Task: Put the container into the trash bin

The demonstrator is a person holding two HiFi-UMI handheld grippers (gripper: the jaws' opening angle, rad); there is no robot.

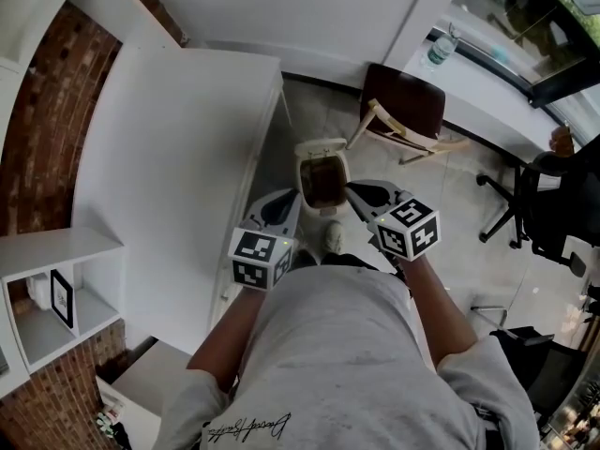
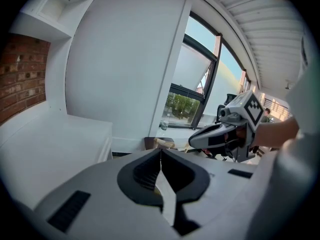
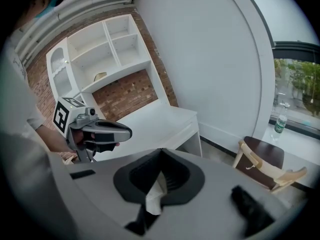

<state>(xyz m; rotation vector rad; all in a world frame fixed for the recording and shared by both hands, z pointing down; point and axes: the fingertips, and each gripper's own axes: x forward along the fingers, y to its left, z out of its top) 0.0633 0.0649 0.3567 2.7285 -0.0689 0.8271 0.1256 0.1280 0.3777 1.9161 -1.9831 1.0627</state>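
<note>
Both closed empty, left gripper (image 2: 160, 152) and right gripper (image 3: 160, 152) are hovering near the open bin (image 1: 303, 178); no container is showing to judge.

The left hand-held gripper (image 1: 284, 202) and right hand-held gripper (image 1: 358, 192) point forward, jaws together.

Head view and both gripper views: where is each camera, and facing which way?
Head view: on the head, facing steeply down at the trash bin; torso, left gripper, right gripper show.
Left gripper view: on that gripper, facing the windows; fingers, right gripper show.
Right gripper view: on that gripper, facing the shelves; fingers, left gripper show.
All share the chair.
</note>
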